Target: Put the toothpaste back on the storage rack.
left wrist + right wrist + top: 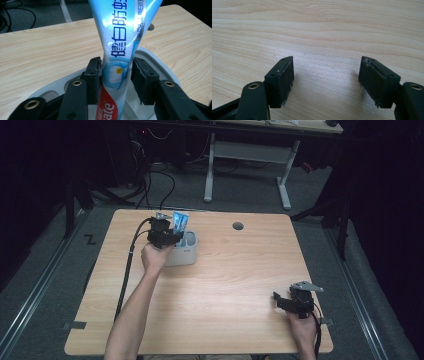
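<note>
Blue toothpaste tube clamped by left gripper over holder; right gripper fingers apart.

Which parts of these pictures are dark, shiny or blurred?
High view: room around the table is nearly black. Left gripper view: glare streaks on the toothpaste tube, whose print is sharp; the near arms of the left gripper look soft. Right gripper view: even light, wood grain sharp.

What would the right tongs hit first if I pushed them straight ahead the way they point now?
Probably the bare wooden tabletop. The right tongs are open, empty and angled down at the wood, with nothing between or ahead of them; how far off the surface lies is unclear.
</note>
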`<action>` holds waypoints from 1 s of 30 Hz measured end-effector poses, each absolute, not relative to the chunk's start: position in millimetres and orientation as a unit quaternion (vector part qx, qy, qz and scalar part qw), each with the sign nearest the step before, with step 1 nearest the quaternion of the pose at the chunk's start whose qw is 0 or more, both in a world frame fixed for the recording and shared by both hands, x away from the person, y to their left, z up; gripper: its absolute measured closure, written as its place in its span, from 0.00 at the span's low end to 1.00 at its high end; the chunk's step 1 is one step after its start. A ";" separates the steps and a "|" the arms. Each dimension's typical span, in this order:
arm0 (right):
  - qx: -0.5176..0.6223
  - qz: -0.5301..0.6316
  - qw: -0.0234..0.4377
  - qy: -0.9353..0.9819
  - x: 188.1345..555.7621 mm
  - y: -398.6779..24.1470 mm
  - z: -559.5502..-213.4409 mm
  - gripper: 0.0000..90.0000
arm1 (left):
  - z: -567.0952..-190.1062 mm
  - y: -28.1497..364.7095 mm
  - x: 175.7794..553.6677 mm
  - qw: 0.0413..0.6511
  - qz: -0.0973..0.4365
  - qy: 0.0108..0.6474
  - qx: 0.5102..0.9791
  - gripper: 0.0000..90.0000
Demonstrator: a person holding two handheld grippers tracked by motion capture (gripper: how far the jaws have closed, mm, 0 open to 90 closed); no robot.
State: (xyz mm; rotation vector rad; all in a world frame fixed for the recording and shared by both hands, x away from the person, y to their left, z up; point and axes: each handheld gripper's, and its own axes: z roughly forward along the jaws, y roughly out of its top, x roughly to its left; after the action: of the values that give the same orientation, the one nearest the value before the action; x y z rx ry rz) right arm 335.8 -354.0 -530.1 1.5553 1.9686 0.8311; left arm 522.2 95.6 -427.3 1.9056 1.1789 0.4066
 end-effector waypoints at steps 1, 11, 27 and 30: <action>0.571 0.304 0.247 0.721 335.7 -353.9 -530.1 0.32 | -427.1 96.4 521.9 0.421 0.163 0.471 0.758 0.65; 0.571 0.304 0.247 0.722 335.7 -353.7 -530.1 0.32 | -419.1 106.1 515.0 0.438 0.171 0.471 0.747 0.58; 0.571 0.304 0.247 0.722 335.7 -353.7 -530.1 0.32 | -401.6 115.9 501.4 0.455 0.189 0.457 0.741 0.53; 0.571 0.304 0.247 0.722 335.7 -353.7 -530.1 0.32 | -398.3 118.1 498.6 0.457 0.191 0.454 0.740 0.53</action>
State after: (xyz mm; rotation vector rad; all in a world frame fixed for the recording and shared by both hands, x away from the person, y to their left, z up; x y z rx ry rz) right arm 335.7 -353.7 -530.1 1.5567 1.9678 0.8292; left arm 498.6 118.1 -398.3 1.8244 1.1197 0.4700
